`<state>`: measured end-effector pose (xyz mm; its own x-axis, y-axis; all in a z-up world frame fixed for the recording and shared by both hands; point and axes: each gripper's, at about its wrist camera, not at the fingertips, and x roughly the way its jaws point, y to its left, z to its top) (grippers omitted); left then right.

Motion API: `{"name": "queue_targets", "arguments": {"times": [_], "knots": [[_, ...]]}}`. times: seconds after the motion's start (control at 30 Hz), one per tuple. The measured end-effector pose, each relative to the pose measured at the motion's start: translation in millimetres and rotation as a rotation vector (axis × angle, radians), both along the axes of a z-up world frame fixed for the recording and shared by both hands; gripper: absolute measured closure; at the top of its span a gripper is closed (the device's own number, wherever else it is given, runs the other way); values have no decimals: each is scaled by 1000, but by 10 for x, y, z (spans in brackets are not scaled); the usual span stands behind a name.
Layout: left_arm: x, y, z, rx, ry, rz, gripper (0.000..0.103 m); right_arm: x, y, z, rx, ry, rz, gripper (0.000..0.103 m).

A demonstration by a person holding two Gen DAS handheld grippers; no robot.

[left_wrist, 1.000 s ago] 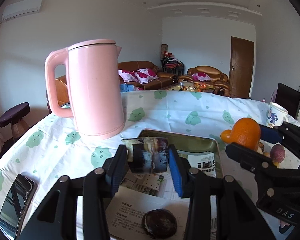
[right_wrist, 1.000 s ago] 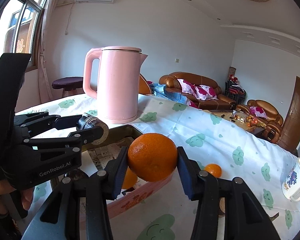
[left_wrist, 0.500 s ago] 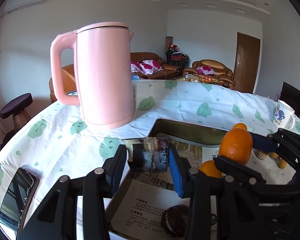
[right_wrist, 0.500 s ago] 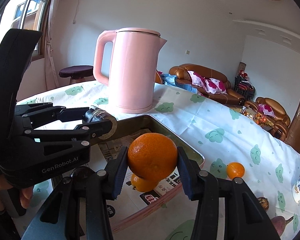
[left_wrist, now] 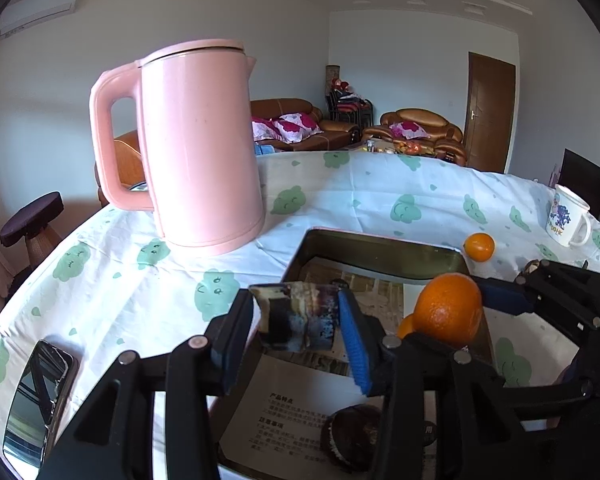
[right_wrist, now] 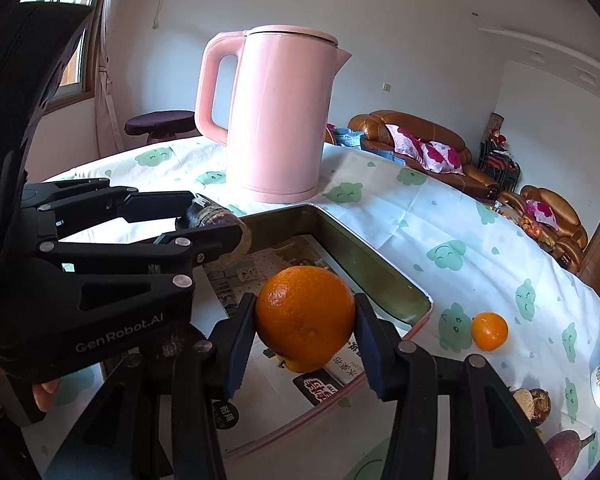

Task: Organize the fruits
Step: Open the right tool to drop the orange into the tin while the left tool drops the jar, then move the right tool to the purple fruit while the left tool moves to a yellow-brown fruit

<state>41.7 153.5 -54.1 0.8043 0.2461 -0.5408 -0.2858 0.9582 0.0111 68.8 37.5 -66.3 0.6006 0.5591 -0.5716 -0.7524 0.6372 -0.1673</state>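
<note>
Right now we work over a table whose cloud-print cloth (left_wrist: 380,196) carries a pink kettle (left_wrist: 200,148) at the back and, in front of it, a paper-lined metal tray (right_wrist: 384,280). Our right gripper (right_wrist: 305,320) is clamped on a large orange (right_wrist: 305,318), its pads pressing both flanks, and hangs above the tray's near half, directly over a smaller orange (right_wrist: 296,365) already lying on the paper. Our left gripper (left_wrist: 300,324) hangs over the tray's near-left part with a dark, mottled fruit (left_wrist: 300,320) we cannot identify between its jaws; they are opening at this moment, though the pads still look to be touching it. A dark round fruit (left_wrist: 352,436) lies on the paper below it. The coming move turns on what sits beneath each load: straight down for both, so we judge the orange needs free paper beside its smaller neighbour. Outside the tray, to the right, a small orange (right_wrist: 489,331) waits on the cloth, nearer our right hand.
</note>
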Motion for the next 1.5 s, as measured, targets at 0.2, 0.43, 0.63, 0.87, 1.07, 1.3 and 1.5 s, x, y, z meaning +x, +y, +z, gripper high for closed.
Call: {"name": "queue_targets", "arguments": {"times": [0.2, 0.43, 0.63, 0.87, 1.07, 1.3, 1.5], "knots": [[-100, -44, 57, 14, -41, 17, 26, -56, -23, 19, 10, -18, 8, 30], [-217, -145, 238, 10, -109, 18, 20, -67, -313, 88, 42, -39, -55, 30], [-222, -422, 349, -1, -149, -41, 17, -72, -885, 242, 79, -74, -156, 30], [-65, -946, 359, 18, -140, -152, 10, 109, -1783, 310, 78, -92, -413, 30], [206, -1337, 291, 19, -97, -237, 8, 396, -2341, 194, 96, 7, -547, 30], [469, -1585, 141, 13, -25, -282, 8, 589, -2420, 13, 107, 125, -532, 30], [548, -1651, 58, 4, 4, -299, 8, 782, -2453, -86, 125, 220, -538, 30]]}}
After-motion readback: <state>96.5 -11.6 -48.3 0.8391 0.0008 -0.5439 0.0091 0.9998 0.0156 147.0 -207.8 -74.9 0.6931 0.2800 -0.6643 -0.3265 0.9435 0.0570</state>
